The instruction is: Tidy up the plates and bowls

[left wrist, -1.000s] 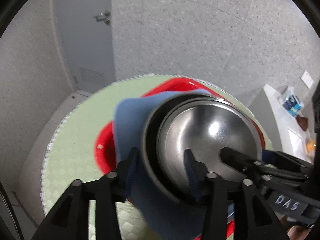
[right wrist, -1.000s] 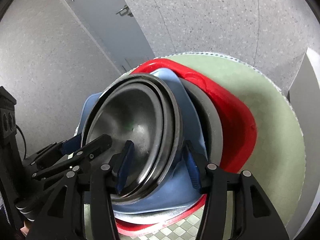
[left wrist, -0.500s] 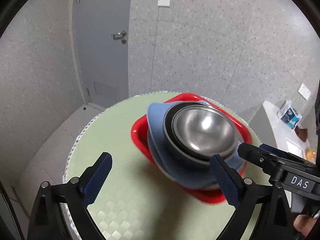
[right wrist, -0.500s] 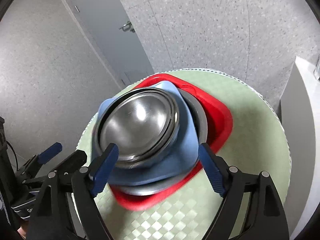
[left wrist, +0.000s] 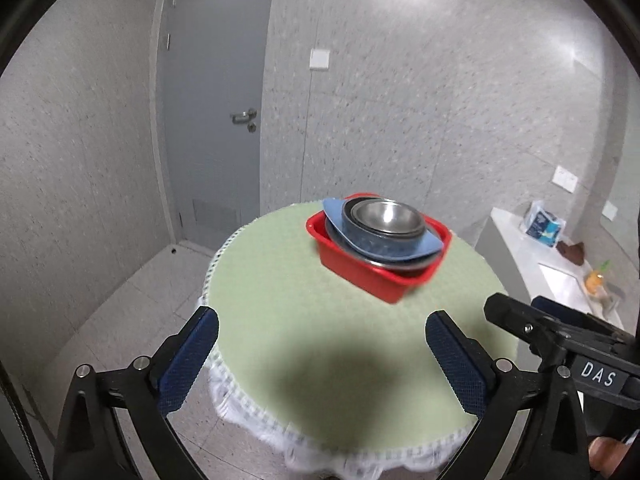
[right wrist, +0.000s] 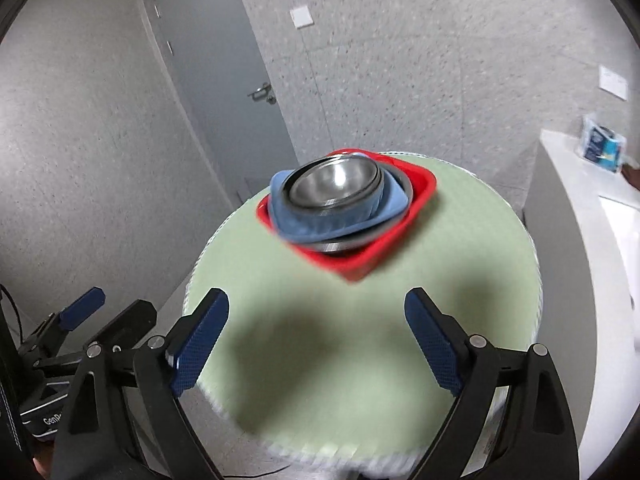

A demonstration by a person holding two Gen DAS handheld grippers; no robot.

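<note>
Two steel bowls (left wrist: 385, 219) sit mouth-up, nested in a blue dish (left wrist: 430, 245) inside the square red tub (left wrist: 384, 280) on the round green table (left wrist: 280, 280); my left claw (left wrist: 322, 350) and right claw (right wrist: 316, 332) have just opened, nothing between

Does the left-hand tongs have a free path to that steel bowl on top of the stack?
Probably yes. The left tongs stand open with nothing between them, and only bare green tablecloth lies before the steel bowl, which sits uncovered on top.
</note>
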